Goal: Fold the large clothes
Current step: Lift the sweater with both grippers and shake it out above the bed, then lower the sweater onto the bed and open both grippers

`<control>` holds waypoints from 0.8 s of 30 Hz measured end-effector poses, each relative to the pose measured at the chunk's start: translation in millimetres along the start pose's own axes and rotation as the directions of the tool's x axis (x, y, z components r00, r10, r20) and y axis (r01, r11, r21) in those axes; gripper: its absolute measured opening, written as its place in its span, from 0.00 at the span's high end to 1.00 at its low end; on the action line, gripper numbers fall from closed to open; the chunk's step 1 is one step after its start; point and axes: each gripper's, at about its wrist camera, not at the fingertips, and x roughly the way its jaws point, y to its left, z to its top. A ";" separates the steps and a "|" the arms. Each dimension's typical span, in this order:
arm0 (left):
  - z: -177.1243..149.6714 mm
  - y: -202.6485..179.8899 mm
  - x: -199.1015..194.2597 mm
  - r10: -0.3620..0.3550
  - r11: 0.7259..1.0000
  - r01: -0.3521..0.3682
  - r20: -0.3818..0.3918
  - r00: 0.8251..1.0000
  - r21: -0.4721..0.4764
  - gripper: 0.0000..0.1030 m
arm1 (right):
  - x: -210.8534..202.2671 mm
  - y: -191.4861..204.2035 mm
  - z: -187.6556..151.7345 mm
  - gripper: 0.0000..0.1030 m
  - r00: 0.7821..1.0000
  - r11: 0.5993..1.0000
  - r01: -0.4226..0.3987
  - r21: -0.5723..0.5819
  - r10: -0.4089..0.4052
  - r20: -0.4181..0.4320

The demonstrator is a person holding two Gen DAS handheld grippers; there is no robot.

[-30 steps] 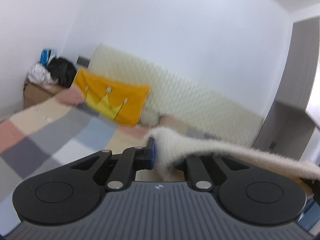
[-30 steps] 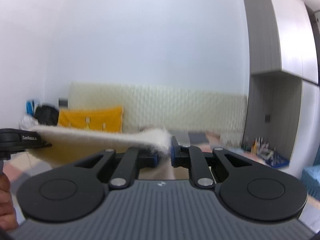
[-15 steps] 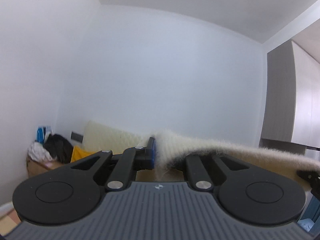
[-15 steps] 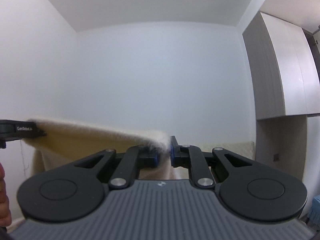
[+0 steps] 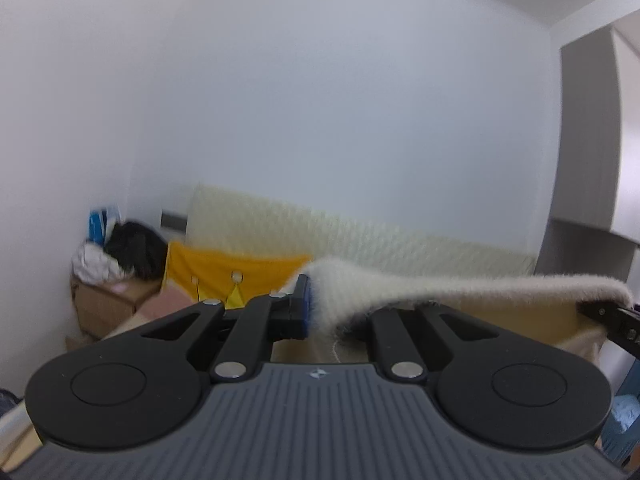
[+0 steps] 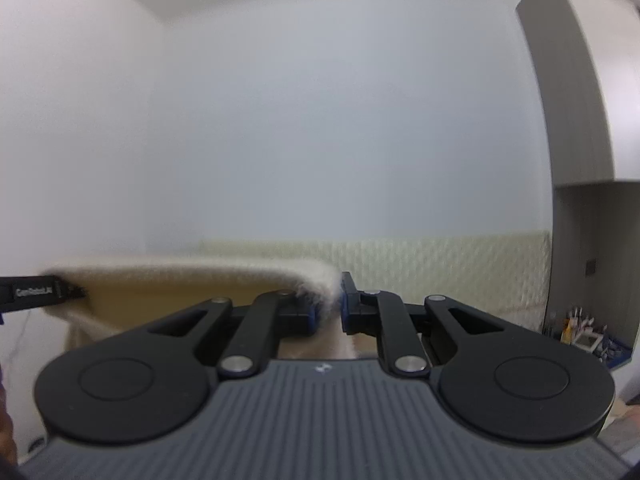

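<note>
The wall fills most of what lies ahead of both grippers, with a padded cream headboard low along it and a grey wardrobe off to the right. Ahead and left of the left gripper sit a yellow cloth with a crown and a cardboard box heaped with clothes.

The garment, a cream fleecy piece, hangs in the air as a taut span between the two tools, its top edge running from one pinch to the other. The left gripper is clamped narrow on one corner; the right gripper is clamped narrow on the other, fleece bunched between its blue pads.

It looks soft, thick and floppy, fairly light, and not fragile. Pile like this probably compresses and may creep out of a shallow pinch. Corners or a hemmed edge, taken deep, seem the safest holds.
</note>
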 end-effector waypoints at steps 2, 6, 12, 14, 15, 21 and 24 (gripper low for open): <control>-24.0 9.4 42.5 0.028 0.999 -0.027 -0.057 0.998 0.022 0.89 | 45.0 9.9 -21.3 0.86 0.998 0.996 0.049 -0.079 -0.052 -0.041; -68.6 33.5 144.9 0.063 0.997 -0.069 -0.202 0.977 -0.023 0.89 | 144.0 9.0 -64.1 0.86 0.980 0.996 0.068 -0.064 -0.079 -0.185; -146.5 72.0 305.4 0.072 0.994 -0.092 -0.302 0.951 -0.052 0.88 | 273.6 5.2 -144.0 0.86 0.946 0.995 0.095 -0.036 -0.102 -0.307; -183.7 82.2 356.2 0.083 0.995 -0.096 -0.320 0.944 -0.025 0.87 | 302.3 7.8 -179.2 0.86 0.940 0.993 0.109 -0.054 -0.121 -0.320; -202.8 85.3 380.5 0.087 0.996 -0.094 -0.341 0.936 -0.005 0.87 | 319.9 8.7 -196.1 0.86 0.934 0.991 0.114 -0.066 -0.130 -0.332; -315.7 121.8 516.2 0.081 0.997 -0.072 -0.461 0.884 0.036 0.86 | 381.7 5.0 -290.4 0.86 0.905 0.990 0.104 -0.091 -0.132 -0.404; -366.4 130.7 548.1 0.089 0.995 -0.061 -0.492 0.866 0.073 0.83 | 409.9 2.1 -336.6 0.86 0.895 0.990 0.088 -0.111 -0.127 -0.427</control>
